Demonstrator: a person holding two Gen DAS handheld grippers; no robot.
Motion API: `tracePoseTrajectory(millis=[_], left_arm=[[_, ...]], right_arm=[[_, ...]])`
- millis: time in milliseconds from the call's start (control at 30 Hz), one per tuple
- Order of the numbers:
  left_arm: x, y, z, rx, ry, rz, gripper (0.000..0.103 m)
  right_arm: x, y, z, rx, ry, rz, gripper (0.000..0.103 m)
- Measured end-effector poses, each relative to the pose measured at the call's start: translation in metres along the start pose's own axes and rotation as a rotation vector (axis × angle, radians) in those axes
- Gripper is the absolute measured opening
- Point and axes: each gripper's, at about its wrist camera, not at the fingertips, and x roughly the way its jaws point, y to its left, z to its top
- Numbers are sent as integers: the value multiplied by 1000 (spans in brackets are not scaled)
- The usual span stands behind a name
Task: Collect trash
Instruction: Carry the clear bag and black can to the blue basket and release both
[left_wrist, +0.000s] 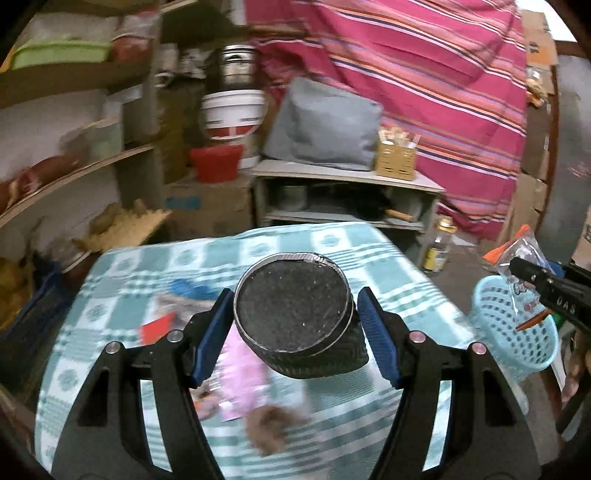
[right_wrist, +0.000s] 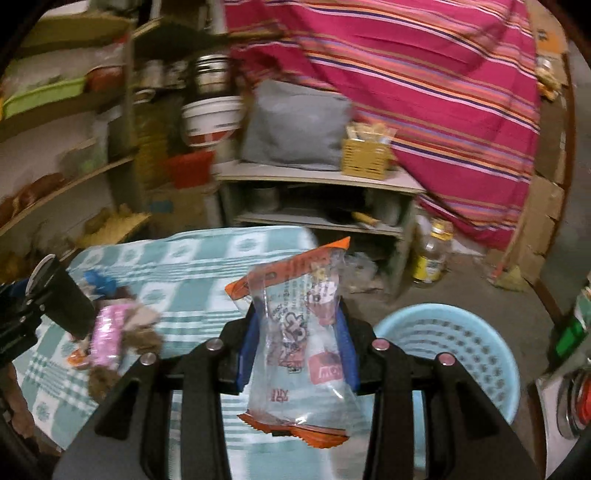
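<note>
Left gripper (left_wrist: 295, 334) up over the green-and-white checked tablecloth (left_wrist: 376, 258), blue-padded jaws spread around a black ribbed paper cup (left_wrist: 295, 317) with a silver rim, open mouth turned toward the lens; right pad looking just clear of the cup wall, left pad tight against it, so hard to say whether truly pinched. Cup hanging in the air above the cloth, not resting on it. Below it on the cloth, a pink printed wrapper (left_wrist: 240, 373), a red scrap (left_wrist: 159, 326), a blue crumpled piece (left_wrist: 192, 286) and a brown fuzzy clump (left_wrist: 271, 428), all blurred. Over on the right, right gripper (right_wrist: 297, 352) with jaws pressed in on a clear plastic snack bag (right_wrist: 295, 332) edged in orange, printed with cartoon figures, held upright between the blue pads. Bag poised near the right edge of the cloth, just left of the light blue perforated plastic basket (right_wrist: 461, 354), which sits low beside the table. Same basket at the right in the left view (left_wrist: 517, 332), with the bag (left_wrist: 521, 254) above its rim. Farther back, a grey cushion (left_wrist: 325, 125) on a low shelf beside a yellow slatted box (left_wrist: 395, 158), a striped magenta cloth (left_wrist: 424, 74) hanging behind, and a yellow-labelled bottle (left_wrist: 437, 249) on the floor.
</note>
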Motion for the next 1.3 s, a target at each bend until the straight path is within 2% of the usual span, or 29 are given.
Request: tracePoseTrajectory(millis=[133,333,567,733,1000,1067,1100,1133,1200,1300], left_arm=[[14,-50,9,50,0,-58,67],[41,-127,7,100,29,-156,67],[72,-217,-1,152,83,-288,67],[83,-264,-9,193,93,-347,67],[109,-295,-21,234,132,-371,67],[114,-299,-22,242,138,-362,75],[113,-297,-21,232,134,-354,83],[112,-297,-21,224,128,-354,87],[107,-292,-19,218,121,-358,87],[99,-279,-16,213,100,-322,89]], right_arm=[[4,-62,1,50,12,-66,39],[15,-137,-20,128,47,-149,39],[23,-185,-39,176,77,-209,39],[27,-211,-53,234,101,-220,39],[30,-221,-58,269,95,-208,39],[32,-221,-58,268,100,-204,39],[31,-222,-59,266,100,-205,39],[31,-223,-60,265,100,-209,39],[30,-224,-60,273,97,-209,39],[31,-222,-60,279,95,-206,39]])
